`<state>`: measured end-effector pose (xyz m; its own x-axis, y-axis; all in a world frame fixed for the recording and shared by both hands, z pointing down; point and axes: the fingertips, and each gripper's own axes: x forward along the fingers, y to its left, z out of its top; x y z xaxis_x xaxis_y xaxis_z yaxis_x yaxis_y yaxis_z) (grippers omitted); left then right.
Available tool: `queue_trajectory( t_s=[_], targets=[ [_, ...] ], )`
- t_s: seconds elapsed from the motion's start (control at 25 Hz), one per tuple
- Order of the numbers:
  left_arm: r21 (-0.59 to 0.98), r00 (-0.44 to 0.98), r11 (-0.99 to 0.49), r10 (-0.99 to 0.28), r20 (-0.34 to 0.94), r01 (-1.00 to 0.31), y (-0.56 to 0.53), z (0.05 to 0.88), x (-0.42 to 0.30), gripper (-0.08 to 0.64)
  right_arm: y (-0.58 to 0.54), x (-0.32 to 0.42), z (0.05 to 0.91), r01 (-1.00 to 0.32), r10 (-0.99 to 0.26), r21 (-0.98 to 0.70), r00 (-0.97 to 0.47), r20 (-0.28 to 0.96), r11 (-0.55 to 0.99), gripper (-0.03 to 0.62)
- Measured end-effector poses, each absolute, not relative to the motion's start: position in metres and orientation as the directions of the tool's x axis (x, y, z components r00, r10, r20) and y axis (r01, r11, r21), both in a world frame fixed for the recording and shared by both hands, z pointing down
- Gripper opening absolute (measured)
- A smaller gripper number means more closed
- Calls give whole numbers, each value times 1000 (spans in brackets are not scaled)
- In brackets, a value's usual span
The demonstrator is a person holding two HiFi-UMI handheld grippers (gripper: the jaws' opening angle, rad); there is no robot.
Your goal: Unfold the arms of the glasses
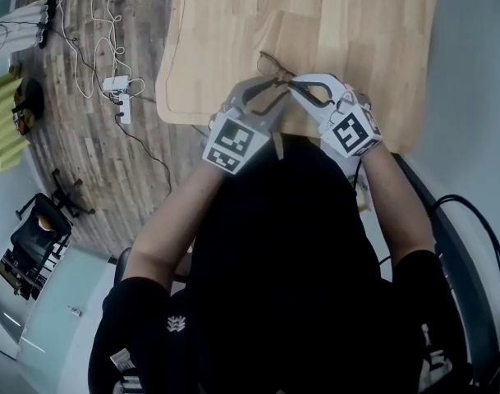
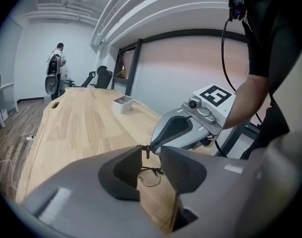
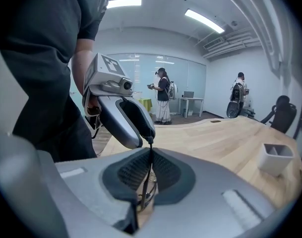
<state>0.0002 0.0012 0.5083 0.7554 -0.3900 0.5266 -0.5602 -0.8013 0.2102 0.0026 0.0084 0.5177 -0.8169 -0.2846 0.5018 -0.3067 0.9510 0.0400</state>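
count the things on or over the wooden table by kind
grippers: 2, the left gripper and the right gripper
glasses: 1
white container: 1
total: 4

Using the table [image 1: 332, 23] as the anchor. Got the glasses [image 1: 272, 66] right at its near edge, between the two grippers: left gripper [image 1: 268, 97] in from the near-left, right gripper [image 1: 299, 87] from the near-right, tips almost meeting. Farther along the table, close to one edge: a small tray [image 2: 123, 103]. Off the table's left side, down on the floor: a power strip [image 1: 118, 89] and cables [image 1: 94, 39]. Past the table's far end: a chair [image 2: 102, 77] and a person [image 2: 55, 68].
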Motion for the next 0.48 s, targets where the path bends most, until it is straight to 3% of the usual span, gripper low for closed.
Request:
queue_trajectory(
  t_s=[0.16, 0.48],
  targets=[
    [202, 763, -811, -390, 515, -550, 6, 503, 11, 126, 10, 12, 516, -332, -309, 36, -825, 472, 943, 17],
    [170, 765, -828, -388, 514, -535, 25, 491, 25, 115, 36, 61, 531, -385, -350, 48, -773, 529, 922, 41]
  ],
)
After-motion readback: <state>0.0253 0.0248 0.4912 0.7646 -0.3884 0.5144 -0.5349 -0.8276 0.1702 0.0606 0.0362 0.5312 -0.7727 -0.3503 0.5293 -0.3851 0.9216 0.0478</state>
